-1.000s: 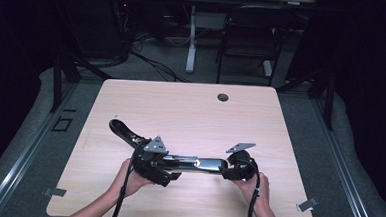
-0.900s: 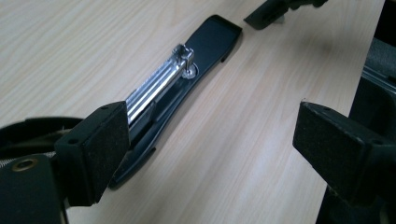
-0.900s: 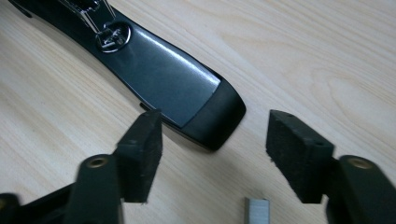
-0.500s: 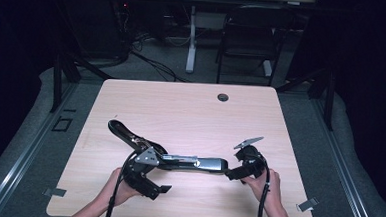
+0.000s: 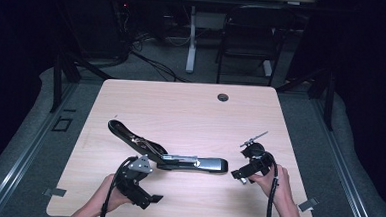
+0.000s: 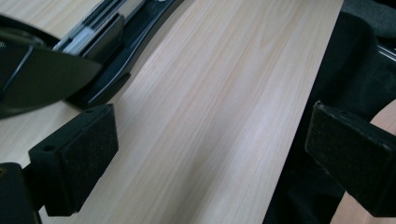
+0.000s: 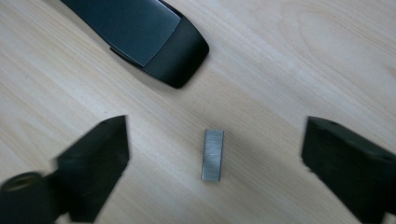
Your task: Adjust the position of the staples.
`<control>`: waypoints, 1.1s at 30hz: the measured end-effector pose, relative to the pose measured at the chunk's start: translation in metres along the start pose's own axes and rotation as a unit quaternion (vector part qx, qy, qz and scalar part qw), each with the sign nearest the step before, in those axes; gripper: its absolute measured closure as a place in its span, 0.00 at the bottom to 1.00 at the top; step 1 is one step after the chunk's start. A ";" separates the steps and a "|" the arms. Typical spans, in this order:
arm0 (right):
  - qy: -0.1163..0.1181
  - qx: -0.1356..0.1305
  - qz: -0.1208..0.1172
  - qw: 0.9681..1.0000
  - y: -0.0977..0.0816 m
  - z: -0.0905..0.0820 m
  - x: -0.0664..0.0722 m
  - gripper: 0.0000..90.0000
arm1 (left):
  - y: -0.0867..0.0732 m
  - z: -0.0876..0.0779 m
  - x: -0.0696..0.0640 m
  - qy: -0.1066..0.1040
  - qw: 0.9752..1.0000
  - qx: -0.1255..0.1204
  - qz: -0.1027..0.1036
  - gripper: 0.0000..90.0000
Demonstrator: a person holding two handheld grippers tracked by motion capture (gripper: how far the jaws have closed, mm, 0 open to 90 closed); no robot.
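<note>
Right claw: the right gripper (image 7: 212, 168) is hanging over the table (image 5: 181, 108) with its jaws standing wide, nothing pressed between them.
Staples: a short strip of staples (image 7: 213, 154) is lying flat on the wood in the gap between those jaws, touching neither pad, just short of the stapler's rounded tip.
Left claw: the left gripper (image 6: 210, 158) is also standing wide and has just been opening further, with only bare wood between its pads (image 6: 88, 154).
Stapler: the stapler (image 5: 168, 155) is lying swung open, its top arm reaching toward the table's far left; its base is passing beside the left gripper's pad without touching it.
Edges: the left gripper (image 5: 144, 196) is sitting near the stapler's hinge, close to the table's near edge; the right gripper (image 5: 242, 173) is lying off the stapler's tip, toward the right edge.
Room: the wood beyond the stapler, up to the far edge, is lying open.
</note>
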State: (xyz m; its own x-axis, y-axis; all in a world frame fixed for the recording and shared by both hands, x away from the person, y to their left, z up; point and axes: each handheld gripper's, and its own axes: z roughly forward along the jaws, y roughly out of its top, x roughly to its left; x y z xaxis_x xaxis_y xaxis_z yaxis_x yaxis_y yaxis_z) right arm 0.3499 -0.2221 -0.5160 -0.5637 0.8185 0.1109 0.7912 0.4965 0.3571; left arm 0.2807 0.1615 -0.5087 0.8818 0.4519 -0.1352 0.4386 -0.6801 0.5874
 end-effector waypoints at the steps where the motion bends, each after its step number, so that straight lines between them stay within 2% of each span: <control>1: -0.001 0.010 -0.006 1.000 0.001 0.001 0.001 0.26 | -0.003 0.000 0.001 0.001 1.000 0.003 -0.002 0.02; 2: -0.006 0.010 -0.004 1.000 0.000 0.003 0.003 0.33 | -0.009 -0.001 0.004 0.006 1.000 0.011 -0.008 0.02; 3: -0.006 0.010 -0.004 1.000 0.000 0.003 0.003 0.33 | -0.009 -0.001 0.004 0.006 1.000 0.011 -0.008 0.02; 5: -0.006 0.035 -0.011 0.999 0.001 0.006 0.004 0.44 | -0.017 -0.004 0.006 0.016 1.000 0.021 -0.009 0.02; 7: -0.016 0.041 -0.016 0.999 0.002 0.007 0.004 0.47 | -0.019 -0.005 0.007 0.024 0.999 0.023 -0.009 0.02; 10: -0.017 0.055 -0.018 0.998 0.004 0.009 0.005 0.59 | -0.025 -0.006 0.009 0.024 0.999 0.028 -0.015 0.02; 11: -0.022 0.062 -0.023 0.998 0.005 0.008 0.005 0.61 | -0.026 -0.006 0.009 0.026 0.999 0.031 -0.014 0.02; 12: -0.030 0.061 -0.018 0.998 0.005 0.009 0.006 0.68 | -0.027 -0.006 0.009 0.028 0.999 0.034 -0.012 0.02; 13: -0.030 0.061 -0.018 0.998 0.005 0.009 0.006 0.68 | -0.028 -0.006 0.009 0.028 0.999 0.038 -0.013 0.02; 14: -0.027 0.068 -0.020 0.997 0.005 0.009 0.007 0.70 | -0.029 -0.007 0.010 0.025 0.999 0.040 -0.015 0.02; 15: -0.037 0.083 -0.030 0.995 0.007 0.009 0.008 0.75 | -0.031 -0.009 0.010 0.027 0.999 0.042 -0.017 0.01; 17: -0.036 0.079 -0.024 0.996 0.006 0.010 0.009 0.76 | -0.032 -0.010 0.010 0.030 0.999 0.042 -0.016 0.01; 19: -0.036 0.096 -0.032 0.994 0.009 0.010 0.010 0.79 | -0.035 -0.012 0.011 0.031 0.998 0.042 -0.021 0.01; 23: -0.042 0.103 -0.031 0.993 0.010 0.015 0.012 0.81 | -0.040 -0.016 0.013 0.034 0.998 0.044 -0.026 0.01; 24: -0.043 0.116 -0.036 0.992 0.011 0.017 0.012 0.80 | -0.041 -0.016 0.014 0.033 0.998 0.043 -0.028 0.01; 26: -0.044 0.113 -0.034 0.992 0.011 0.018 0.012 0.80 | -0.045 -0.019 0.014 0.036 0.998 0.045 -0.027 0.01; 27: -0.044 0.122 -0.038 0.991 0.012 0.019 0.012 0.80 | -0.047 -0.020 0.015 0.037 0.998 0.046 -0.029 0.01; 33: -0.050 0.135 -0.040 0.989 0.014 0.024 0.011 0.81 | -0.050 -0.025 0.019 0.042 0.998 0.040 -0.036 0.01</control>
State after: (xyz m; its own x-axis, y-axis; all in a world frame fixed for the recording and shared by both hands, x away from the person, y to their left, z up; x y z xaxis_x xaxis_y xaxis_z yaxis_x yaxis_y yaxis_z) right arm 0.3606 -0.1986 -0.5321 -0.6109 0.7917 -0.0040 0.7876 0.6083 0.0981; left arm 0.2711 0.2185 -0.5206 0.8313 0.5458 -0.1052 0.5156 -0.6865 0.5127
